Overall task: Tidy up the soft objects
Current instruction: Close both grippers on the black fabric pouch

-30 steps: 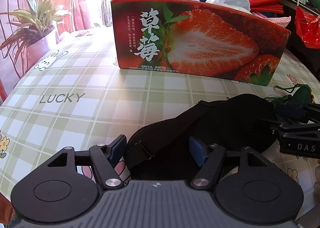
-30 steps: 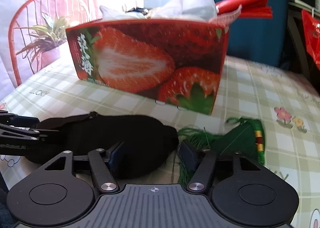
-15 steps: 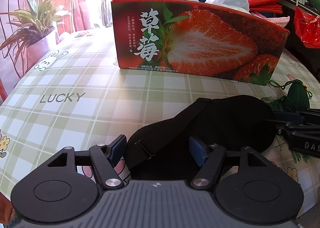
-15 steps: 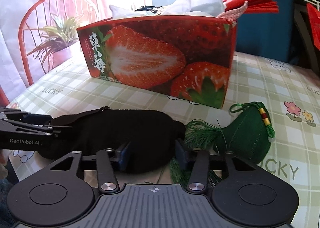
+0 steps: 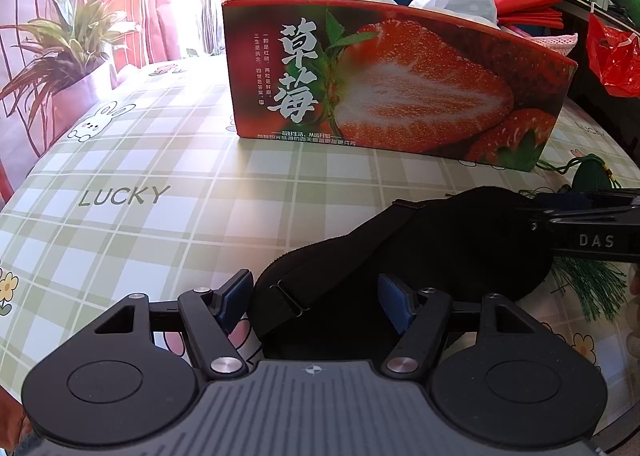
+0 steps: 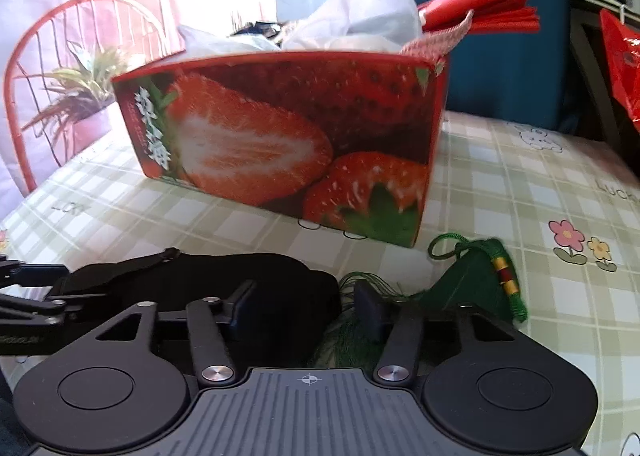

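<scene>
Right hand-held gripper re-opens over the eye mask's end; left one waits, spread.

Right hand-held gripper point(image 6: 305, 310) pinched in half a sec ago, jaws have just been opening again, so no firm grip yet w/ the black eye mask point(image 5: 420, 256) flat on the tabletop point(image 5: 168, 160); the lift into the strawberry box point(image 5: 384, 84) looks not begun. Mask's right end sits between its fingers, pads not pressing, green tassel sachet point(image 6: 476, 284) just beside. Left hand-held gripper point(image 5: 316, 300) is spread wide, straddling the mask's strap end, not squeezing it.
</scene>
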`<state>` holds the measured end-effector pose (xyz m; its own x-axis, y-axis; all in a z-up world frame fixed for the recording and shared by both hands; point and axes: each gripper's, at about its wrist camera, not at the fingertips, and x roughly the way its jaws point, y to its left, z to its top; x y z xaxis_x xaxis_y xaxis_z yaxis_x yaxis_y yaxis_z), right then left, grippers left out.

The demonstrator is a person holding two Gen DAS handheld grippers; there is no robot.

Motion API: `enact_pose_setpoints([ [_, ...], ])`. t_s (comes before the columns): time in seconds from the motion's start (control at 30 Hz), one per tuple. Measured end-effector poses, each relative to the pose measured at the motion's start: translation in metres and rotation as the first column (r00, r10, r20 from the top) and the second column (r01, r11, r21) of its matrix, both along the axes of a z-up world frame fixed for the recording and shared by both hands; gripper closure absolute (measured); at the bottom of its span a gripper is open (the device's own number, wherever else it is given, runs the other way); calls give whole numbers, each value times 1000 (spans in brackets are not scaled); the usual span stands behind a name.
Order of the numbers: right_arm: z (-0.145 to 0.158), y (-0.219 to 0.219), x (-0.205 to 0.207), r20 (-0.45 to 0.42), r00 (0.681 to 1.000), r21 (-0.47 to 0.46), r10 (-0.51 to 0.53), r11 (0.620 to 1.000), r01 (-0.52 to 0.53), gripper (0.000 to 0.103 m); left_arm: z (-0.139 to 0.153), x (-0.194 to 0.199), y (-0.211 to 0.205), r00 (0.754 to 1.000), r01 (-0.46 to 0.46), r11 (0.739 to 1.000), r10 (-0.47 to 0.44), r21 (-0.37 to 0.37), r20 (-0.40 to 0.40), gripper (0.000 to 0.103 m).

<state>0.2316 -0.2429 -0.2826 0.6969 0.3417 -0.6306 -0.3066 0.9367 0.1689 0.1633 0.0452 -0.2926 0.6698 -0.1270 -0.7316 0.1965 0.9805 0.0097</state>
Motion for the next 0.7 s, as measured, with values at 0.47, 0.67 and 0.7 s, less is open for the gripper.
enact_pose_setpoints([
  [0.47,15,-4,-28,62,997,69,51,996,-55,92,0,0,0,1000,0,1000,0,-3,1,32],
  [0.67,20,-2,-43,104,992,56,66,996,-72,95,0,-2,3,1000,20,1000,-20,-13,5,32],
  [0.7,20,-3,-44,102,993,60,60,996,-66,95,0,-2,3,1000,20,1000,-20,-18,3,32],
])
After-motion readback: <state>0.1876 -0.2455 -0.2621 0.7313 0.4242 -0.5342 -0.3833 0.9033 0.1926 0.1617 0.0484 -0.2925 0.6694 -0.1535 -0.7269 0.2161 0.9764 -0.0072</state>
